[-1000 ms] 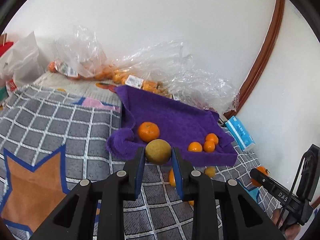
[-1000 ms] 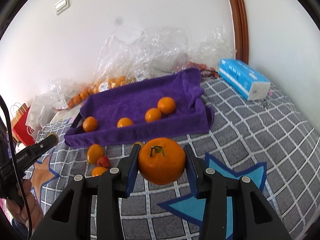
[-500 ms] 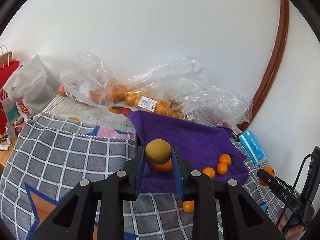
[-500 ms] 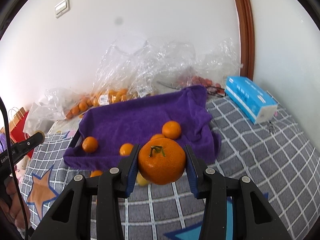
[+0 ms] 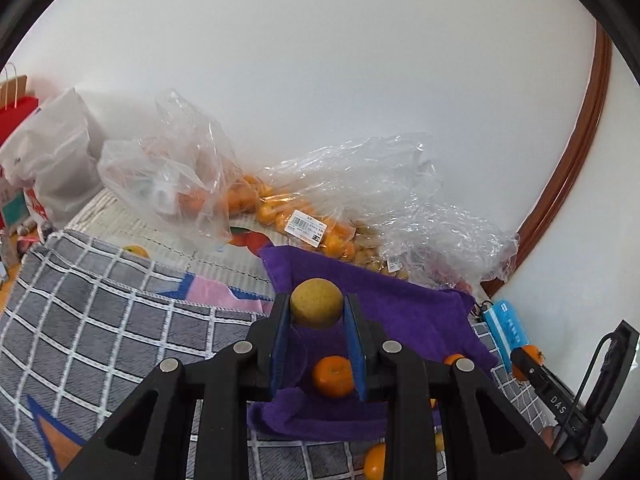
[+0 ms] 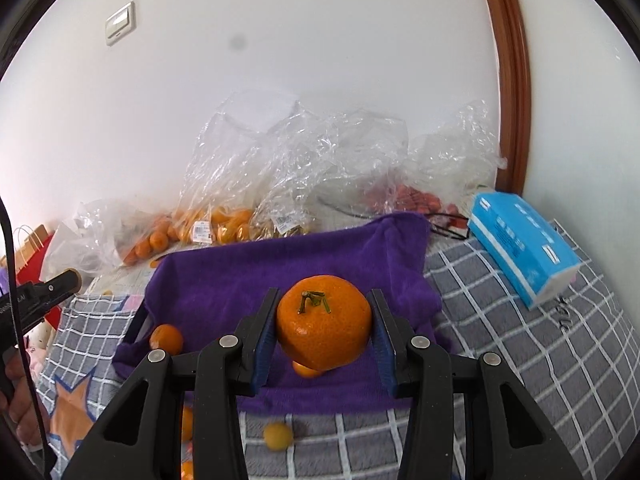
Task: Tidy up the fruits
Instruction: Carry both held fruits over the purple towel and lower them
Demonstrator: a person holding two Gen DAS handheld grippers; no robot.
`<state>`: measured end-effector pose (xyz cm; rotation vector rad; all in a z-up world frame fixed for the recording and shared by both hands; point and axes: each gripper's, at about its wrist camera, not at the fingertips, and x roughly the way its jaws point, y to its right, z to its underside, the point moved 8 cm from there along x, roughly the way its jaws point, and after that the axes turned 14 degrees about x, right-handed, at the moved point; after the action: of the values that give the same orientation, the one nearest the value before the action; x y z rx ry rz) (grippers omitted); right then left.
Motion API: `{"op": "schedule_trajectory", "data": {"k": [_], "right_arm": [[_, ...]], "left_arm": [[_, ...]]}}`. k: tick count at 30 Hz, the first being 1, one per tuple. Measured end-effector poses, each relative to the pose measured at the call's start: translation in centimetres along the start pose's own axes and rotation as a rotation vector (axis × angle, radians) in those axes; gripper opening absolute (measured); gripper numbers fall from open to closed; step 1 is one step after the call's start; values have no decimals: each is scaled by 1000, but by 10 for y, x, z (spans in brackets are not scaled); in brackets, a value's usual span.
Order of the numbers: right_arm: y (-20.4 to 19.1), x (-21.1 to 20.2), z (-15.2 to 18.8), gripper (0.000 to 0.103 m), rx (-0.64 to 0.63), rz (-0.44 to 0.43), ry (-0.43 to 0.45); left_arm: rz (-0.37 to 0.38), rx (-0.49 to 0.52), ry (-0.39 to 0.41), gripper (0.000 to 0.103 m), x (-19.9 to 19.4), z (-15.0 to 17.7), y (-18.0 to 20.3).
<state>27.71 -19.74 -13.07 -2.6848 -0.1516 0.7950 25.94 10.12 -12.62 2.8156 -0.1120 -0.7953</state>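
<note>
My left gripper is shut on a yellow-green round fruit, held above the near left part of the purple towel-lined tray. A mandarin lies on the towel below it. My right gripper is shut on a large orange with a stem, held above the front of the same tray. Small mandarins lie on the towel, one at the left, one under the orange.
Clear plastic bags of oranges line the wall behind the tray. A blue tissue pack lies right of the tray. Loose fruits lie on the checked cloth in front, a yellow one among them. A red paper bag stands far left.
Both grippers have moved forward and up over the purple tray with their fruits still held. The tray now lies directly below the fingers in both views.
</note>
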Motion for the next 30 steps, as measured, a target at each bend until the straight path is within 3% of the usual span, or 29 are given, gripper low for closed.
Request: {"op": "schedule_trajectory", "data": {"k": [8,12,16,22,30], "right_arm": [[26,34,11,43,73,-14,-28],[36,39,17,43,50,17,-30],[44,49,24,43,83,18,-80],[45,57,32,43,78,30,-106],[45,60,36,43,78,35,-115]], "left_arm": [[17,5,-26,25,33,27,2],[53,-4,-40,25,40,36,4],[72,-3,-61,25,44,45,8],[68,7,-137,25,57,66,13],[54,16,-160,26,56,72,18]]}}
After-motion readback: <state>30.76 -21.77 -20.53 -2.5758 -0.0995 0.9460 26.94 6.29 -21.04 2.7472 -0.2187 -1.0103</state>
